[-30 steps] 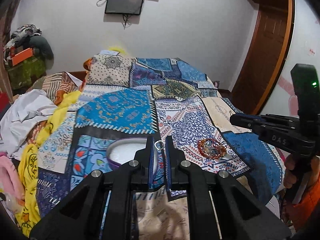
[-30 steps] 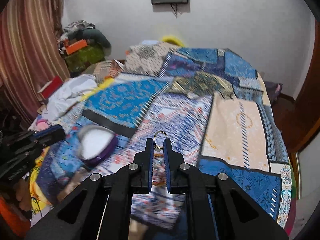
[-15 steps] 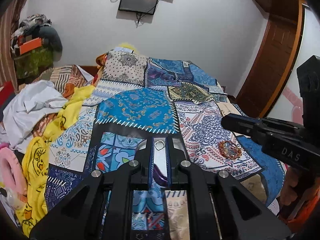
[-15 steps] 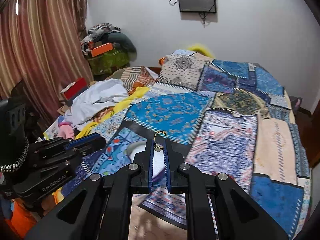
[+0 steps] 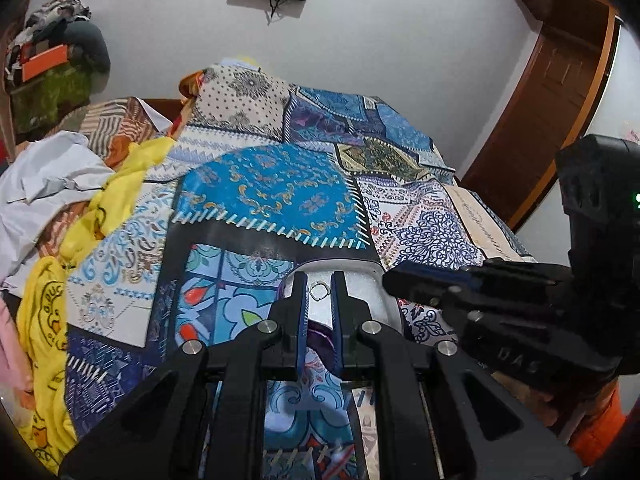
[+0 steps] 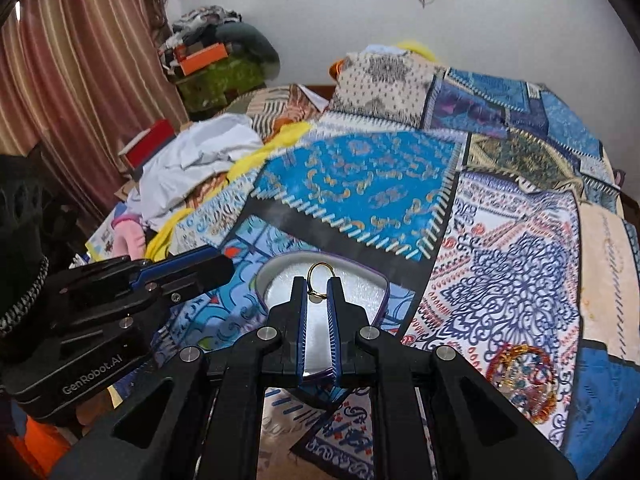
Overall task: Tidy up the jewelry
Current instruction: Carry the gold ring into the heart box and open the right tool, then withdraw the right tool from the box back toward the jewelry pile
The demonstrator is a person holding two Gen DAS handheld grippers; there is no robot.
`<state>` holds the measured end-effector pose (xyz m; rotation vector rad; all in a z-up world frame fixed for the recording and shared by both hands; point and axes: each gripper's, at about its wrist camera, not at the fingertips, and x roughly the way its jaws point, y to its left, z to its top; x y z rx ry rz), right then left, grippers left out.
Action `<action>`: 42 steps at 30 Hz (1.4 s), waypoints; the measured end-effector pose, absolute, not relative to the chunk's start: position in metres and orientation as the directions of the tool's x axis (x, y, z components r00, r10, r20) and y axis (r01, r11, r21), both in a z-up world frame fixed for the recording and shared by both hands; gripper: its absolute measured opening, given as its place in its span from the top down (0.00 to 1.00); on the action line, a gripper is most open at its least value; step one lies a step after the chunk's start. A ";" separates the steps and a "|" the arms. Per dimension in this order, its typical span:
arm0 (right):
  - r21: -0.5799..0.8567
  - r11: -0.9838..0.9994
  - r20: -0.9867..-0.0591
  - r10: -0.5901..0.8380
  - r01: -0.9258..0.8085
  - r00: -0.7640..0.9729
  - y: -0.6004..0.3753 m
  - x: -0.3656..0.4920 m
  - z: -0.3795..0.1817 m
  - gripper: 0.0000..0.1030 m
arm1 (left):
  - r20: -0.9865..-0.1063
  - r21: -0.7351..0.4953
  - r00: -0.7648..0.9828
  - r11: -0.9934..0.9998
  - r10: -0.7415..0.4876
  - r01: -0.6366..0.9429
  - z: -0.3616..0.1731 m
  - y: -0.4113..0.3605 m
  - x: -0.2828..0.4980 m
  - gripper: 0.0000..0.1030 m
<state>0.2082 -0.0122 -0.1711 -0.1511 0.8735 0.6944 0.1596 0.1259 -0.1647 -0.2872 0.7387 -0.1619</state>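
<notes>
Left wrist view: left gripper [image 5: 319,294], fingers narrowed, pinching a small silver ring [image 5: 319,291] at the tips; white-lined jewelry box [image 5: 360,284] directly beyond and beneath, apparently for deposit. Right gripper [image 5: 404,280] close at right.

Right wrist view: right gripper, fingers pressed on a gold ring [image 6: 318,280] standing above the tips, over the same box. Beaded bangles [image 6: 524,376] lie on the patchwork bedspread [image 6: 360,184], lower right, probably awaiting sorting.

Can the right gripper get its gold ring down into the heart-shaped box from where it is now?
Probably yes. The right gripper holds the gold ring over the open, white-lined heart-shaped box, with nothing between them. The left gripper, holding a silver ring, crowds the same opening and could get in the way.
</notes>
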 end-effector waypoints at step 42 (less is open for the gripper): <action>0.113 0.801 -0.697 0.486 -0.589 0.527 -0.050 0.187 -0.137 0.80 | -0.618 -0.197 0.772 0.980 -0.149 0.031 -0.110 0.097 0.136 0.82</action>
